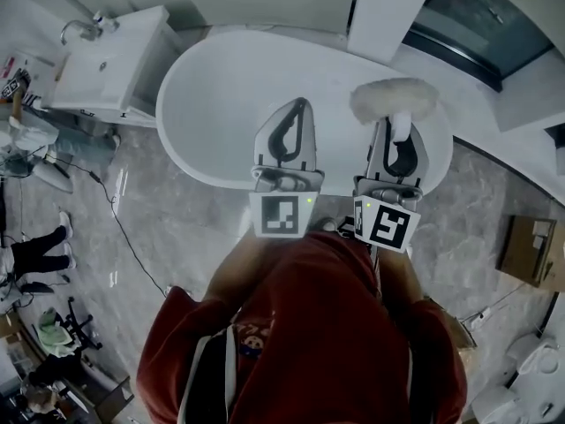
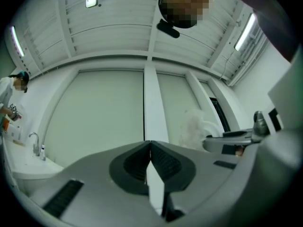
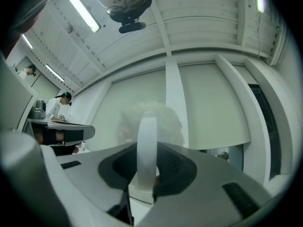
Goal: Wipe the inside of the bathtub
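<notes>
Red sleeves [image 1: 300, 325] fill the near edge, and beyond them both claws reach out over the bathtub [image 1: 221, 87]. It is white, oval and bare inside, and it stands on grey marble floor [image 1: 168, 228]. The left claw [image 1: 298, 106] is pressed shut, tips meeting on nothing. The right claw [image 1: 399, 135] is clamped on the white handle [image 3: 147, 150] of a fluffy white duster [image 1: 395, 98], whose head hangs above the tub's right side. The tub's near rim is hidden behind the claws. From the right claw's own camera the duster's head is only a hazy blur.
</notes>
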Demonstrator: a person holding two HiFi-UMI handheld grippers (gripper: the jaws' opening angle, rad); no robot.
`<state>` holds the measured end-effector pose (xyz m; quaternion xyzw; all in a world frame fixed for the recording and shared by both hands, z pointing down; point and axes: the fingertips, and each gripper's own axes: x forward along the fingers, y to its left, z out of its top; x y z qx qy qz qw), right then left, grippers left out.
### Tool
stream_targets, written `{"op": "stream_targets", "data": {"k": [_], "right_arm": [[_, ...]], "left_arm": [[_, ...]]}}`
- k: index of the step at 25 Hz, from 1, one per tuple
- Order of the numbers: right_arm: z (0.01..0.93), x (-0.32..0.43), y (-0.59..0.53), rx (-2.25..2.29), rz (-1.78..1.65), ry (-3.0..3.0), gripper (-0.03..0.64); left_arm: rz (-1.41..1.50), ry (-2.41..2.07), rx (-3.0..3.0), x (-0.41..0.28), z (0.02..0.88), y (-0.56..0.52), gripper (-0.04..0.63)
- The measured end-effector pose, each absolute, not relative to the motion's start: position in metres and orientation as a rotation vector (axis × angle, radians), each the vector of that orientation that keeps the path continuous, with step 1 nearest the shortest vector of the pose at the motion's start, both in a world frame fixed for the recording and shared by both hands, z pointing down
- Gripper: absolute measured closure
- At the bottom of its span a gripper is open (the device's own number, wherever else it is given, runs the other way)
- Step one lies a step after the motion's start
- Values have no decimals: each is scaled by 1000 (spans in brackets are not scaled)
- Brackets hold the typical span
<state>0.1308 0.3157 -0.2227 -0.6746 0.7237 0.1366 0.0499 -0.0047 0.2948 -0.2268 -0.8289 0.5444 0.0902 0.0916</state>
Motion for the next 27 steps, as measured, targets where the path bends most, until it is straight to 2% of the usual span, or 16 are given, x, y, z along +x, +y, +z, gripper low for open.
{"op": "stream_targets", "data": {"k": [27], "right_arm": [[-211, 137, 320, -2017, 373, 2302, 523]], "left_arm": [[228, 1575, -2447, 21, -228, 304, 580]]}}
